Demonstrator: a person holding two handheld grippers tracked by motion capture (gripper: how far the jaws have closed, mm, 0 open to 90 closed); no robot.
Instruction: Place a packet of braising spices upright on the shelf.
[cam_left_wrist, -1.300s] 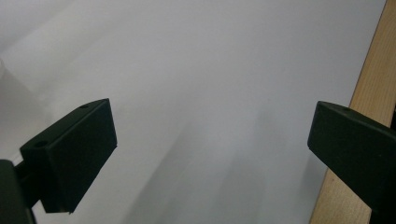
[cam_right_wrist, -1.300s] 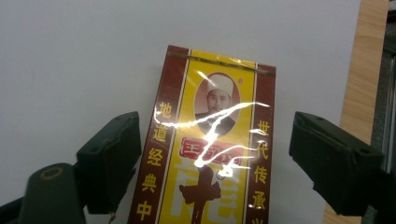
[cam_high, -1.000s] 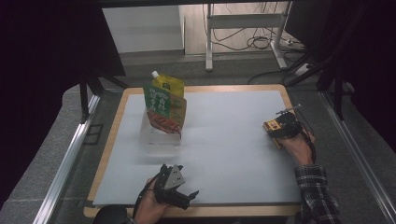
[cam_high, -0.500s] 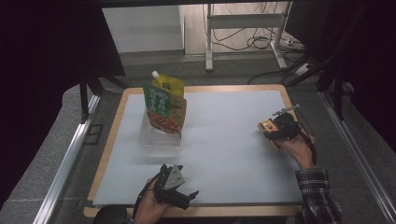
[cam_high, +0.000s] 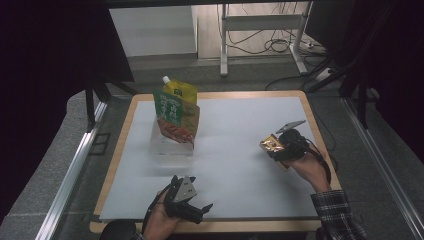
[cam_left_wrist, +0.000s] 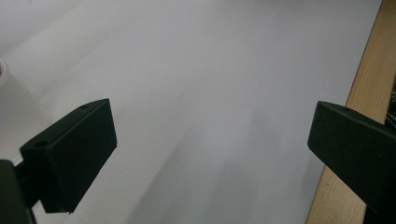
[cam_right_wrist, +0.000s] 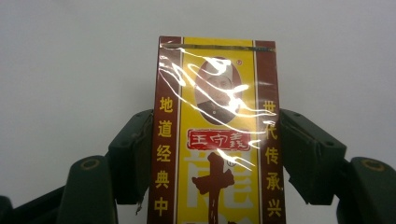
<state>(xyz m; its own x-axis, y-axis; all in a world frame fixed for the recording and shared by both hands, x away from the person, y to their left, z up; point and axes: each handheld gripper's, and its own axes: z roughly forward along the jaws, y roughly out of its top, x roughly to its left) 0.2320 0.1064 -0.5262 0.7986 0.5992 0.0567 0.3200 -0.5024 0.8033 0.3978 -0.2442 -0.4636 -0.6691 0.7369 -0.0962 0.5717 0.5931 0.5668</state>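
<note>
My right gripper (cam_high: 278, 148) is shut on a small yellow and brown box (cam_high: 271, 145) wrapped in clear film, held over the right part of the white mat. In the right gripper view the box (cam_right_wrist: 215, 135) stands between the two jaws, which press on its brown sides. My left gripper (cam_high: 192, 206) rests low at the front edge of the mat, jaws wide apart with nothing between them. In the left gripper view its fingers (cam_left_wrist: 74, 158) frame bare white mat. A clear bin (cam_high: 172, 147) at the left holds upright pouches: a green and orange one (cam_high: 176, 120) and a yellow spouted one (cam_high: 180, 90).
The white mat (cam_high: 235, 120) lies on a wooden board (cam_high: 120, 140) with a raised rim. Metal rails (cam_high: 70, 175) run along both sides. Behind the board stand table legs and loose cables (cam_high: 280, 45) on the floor.
The right gripper has carried the box leftward and a little up, from near the right edge toward the middle of the mat. The left gripper has stayed put.
</note>
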